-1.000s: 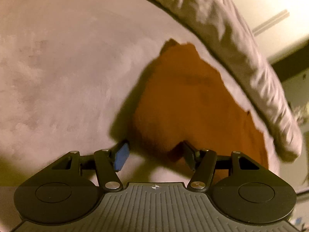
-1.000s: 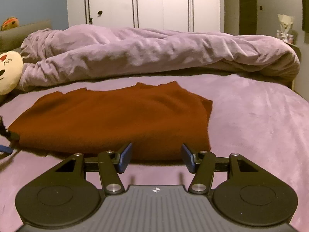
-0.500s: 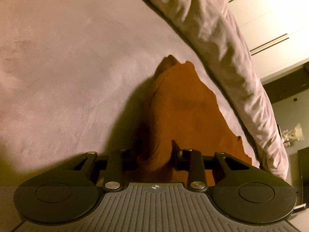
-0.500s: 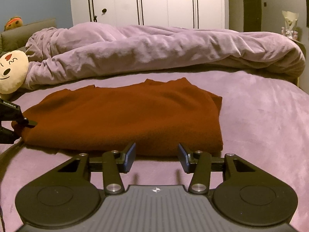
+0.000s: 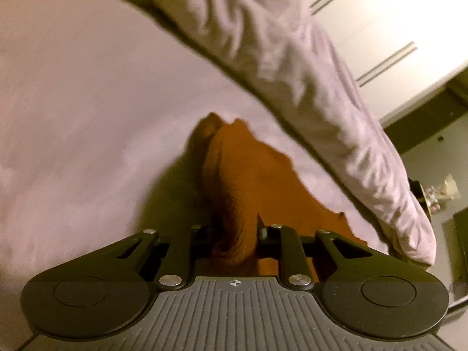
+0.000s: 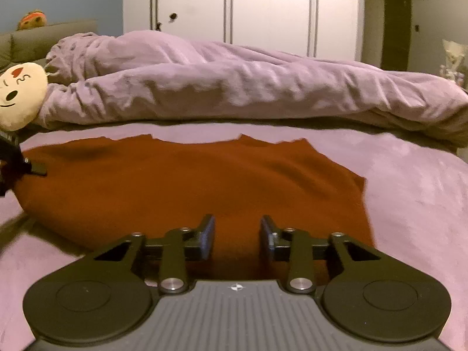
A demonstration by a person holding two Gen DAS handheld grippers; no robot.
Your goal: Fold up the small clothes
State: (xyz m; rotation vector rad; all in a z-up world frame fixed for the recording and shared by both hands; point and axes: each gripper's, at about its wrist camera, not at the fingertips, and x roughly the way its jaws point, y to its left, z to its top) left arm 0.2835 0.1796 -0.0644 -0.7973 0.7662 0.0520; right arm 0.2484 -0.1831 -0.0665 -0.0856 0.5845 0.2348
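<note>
The rust-brown garment (image 6: 187, 187) is laid flat on the bed (image 6: 415, 193), in front of the bunched lilac duvet (image 6: 234, 87). It appears to be doubled over already; at least one further fold is judged to remain.

The left claw (image 5: 235, 231) is clamped on a bunched edge of the garment (image 5: 234, 175). The right claw (image 6: 237, 237) is held apart, with the near hem between its fingers but not gripped.

In the right wrist view, the full outline of the garment, a smiley plush cushion (image 6: 20, 93) and the wardrobe doors (image 6: 263, 14) are shown. In the left wrist view, only a narrow strip of garment is shown, but the pinch itself is confirmed.
</note>
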